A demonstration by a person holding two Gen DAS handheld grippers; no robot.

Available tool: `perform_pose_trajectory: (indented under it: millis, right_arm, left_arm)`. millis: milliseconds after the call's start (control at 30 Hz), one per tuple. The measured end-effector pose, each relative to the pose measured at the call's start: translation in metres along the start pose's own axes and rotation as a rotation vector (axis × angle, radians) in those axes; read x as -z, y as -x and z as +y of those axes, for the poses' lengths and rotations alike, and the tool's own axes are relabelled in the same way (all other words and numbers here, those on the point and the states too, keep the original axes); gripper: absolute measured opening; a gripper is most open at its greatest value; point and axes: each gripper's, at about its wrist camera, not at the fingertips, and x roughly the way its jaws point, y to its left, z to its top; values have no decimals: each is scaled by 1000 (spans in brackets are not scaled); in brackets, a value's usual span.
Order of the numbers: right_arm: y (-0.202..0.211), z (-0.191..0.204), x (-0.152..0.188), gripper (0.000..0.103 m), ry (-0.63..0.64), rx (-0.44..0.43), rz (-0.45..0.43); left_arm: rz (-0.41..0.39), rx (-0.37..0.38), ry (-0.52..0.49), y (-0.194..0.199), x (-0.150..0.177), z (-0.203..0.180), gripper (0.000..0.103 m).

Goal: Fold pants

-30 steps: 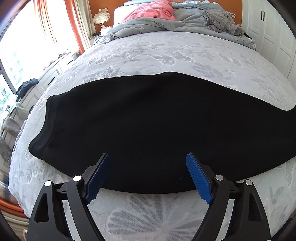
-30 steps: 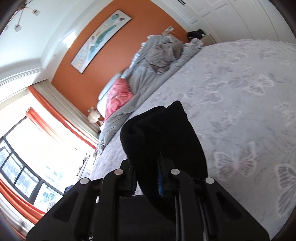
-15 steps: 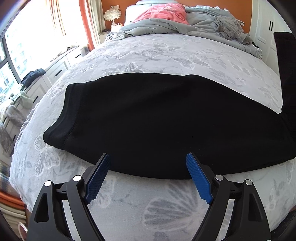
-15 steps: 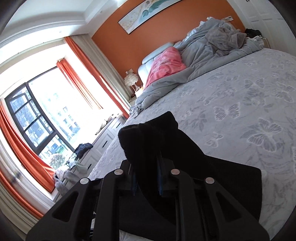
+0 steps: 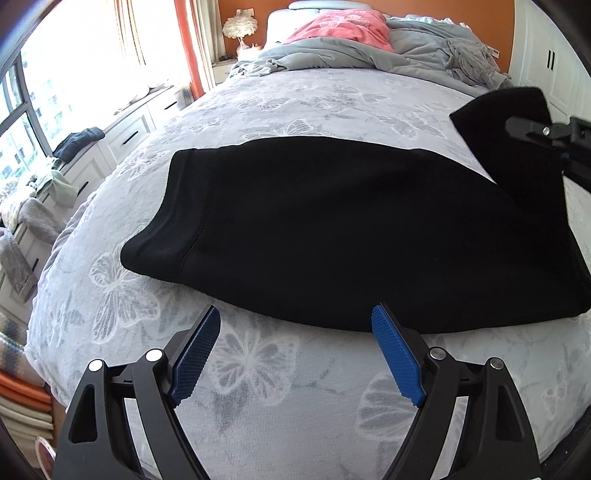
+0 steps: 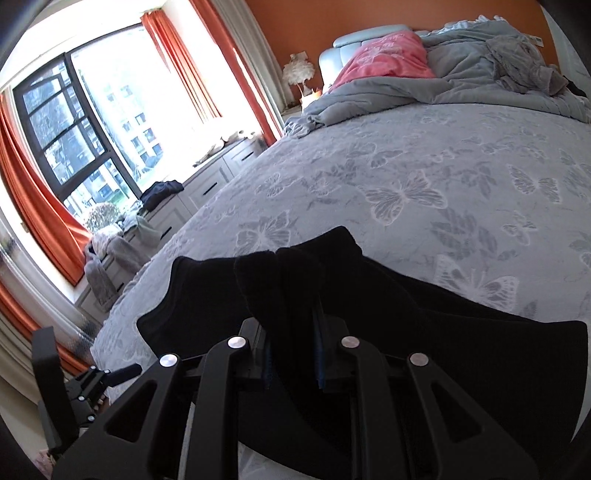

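While a second ago the right gripper [image 6: 293, 354] was tipped over with a slanted view of the orange wall [image 6: 295, 33] and the painting, it's now rolled level and swung toward the window [image 6: 85, 122] side, carrying the leg end of the black pants [image 5: 332, 229] with it. Its jaws are nearly together, pinching a thick bunch of that dark fabric, which pokes up past the fingers in two rounded lumps. In the left view the lifted cloth now shows at the right edge as a pointy black flap hanging from the right gripper, where before there was only flat pants. The left gripper [image 5: 295, 350] has slid along the near edge too, so the waistband end has shifted further in from the left side of its view; its jaws stand wide apart with nothing between them, ribbed blue pads [image 5: 397, 360] hovering just over the bedspread [image 5: 258, 369] beside the pants hem. The pants themselves lie flat across the bed, soft matte knit, with a stitched band at the left end. The bedspread is a pale grey quilted thing with woven butterflies, and a rumpled grey duvet [image 5: 351, 51] and pink pillow [image 5: 340, 26] sit up by the headboard.
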Motion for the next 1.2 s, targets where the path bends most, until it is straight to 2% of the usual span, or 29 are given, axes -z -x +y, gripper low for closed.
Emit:
perform_pose_trajectory:
  millis: [167,367,433,567,600,633,700,733,767,800,833,867,933,1000,1067,1100,1200]
  right_arm:
    - [-43,6,25,17,46,30,124]
    - [-55,11,37,21,87,55,166]
    - [-61,11,41,31,98,51,201]
    - [-65,19,50,32,164,73,205]
    - [-65,21,50,36,174,71,214]
    - [-65,21,51,44,169,52,231]
    - [-54,19,50,53,117,-17,264]
    - [-40,18,47,53,94,-61,265]
    - [-23,16,43,55,92,-86,245]
    - [0,11,38,65,101,-80,207]
    - [25,2,32,80,114,-44,153]
    - [50,-12,27,86,118,7,97]
    - [91,-55,24,90,57,134,17]
    - [120,-113,31,90,-111,250,2]
    - [134,-170,53,90,-320,267,32]
    - [135,-187,63,89,-383,254,66]
    - [126,-201,87,89,-423,203,132]
  left_arm:
    - [-9,16,46,3,-5,17,81]
    - [-17,19,83,5,-9,27,81]
    - [-15,21,90,5,-10,28,81]
    - [-15,49,102,7,-13,24,81]
    - [-14,61,108,7,-15,23,81]
    - [-14,72,116,8,-16,23,81]
    - [-16,88,130,9,-19,21,81]
    - [-16,93,135,9,-21,20,81]
    - [-17,99,136,10,-22,19,81]
    - [-16,106,137,10,-24,17,81]
    - [-14,119,137,9,-26,16,81]
    - [-9,134,143,8,-27,15,82]
    - [4,169,167,4,-30,13,82]
    - [26,197,188,-2,-32,7,82]
    - [57,232,200,-10,-35,-2,82]
    - [71,247,207,-14,-37,-8,81]
    - [92,259,212,-25,-41,-27,82]
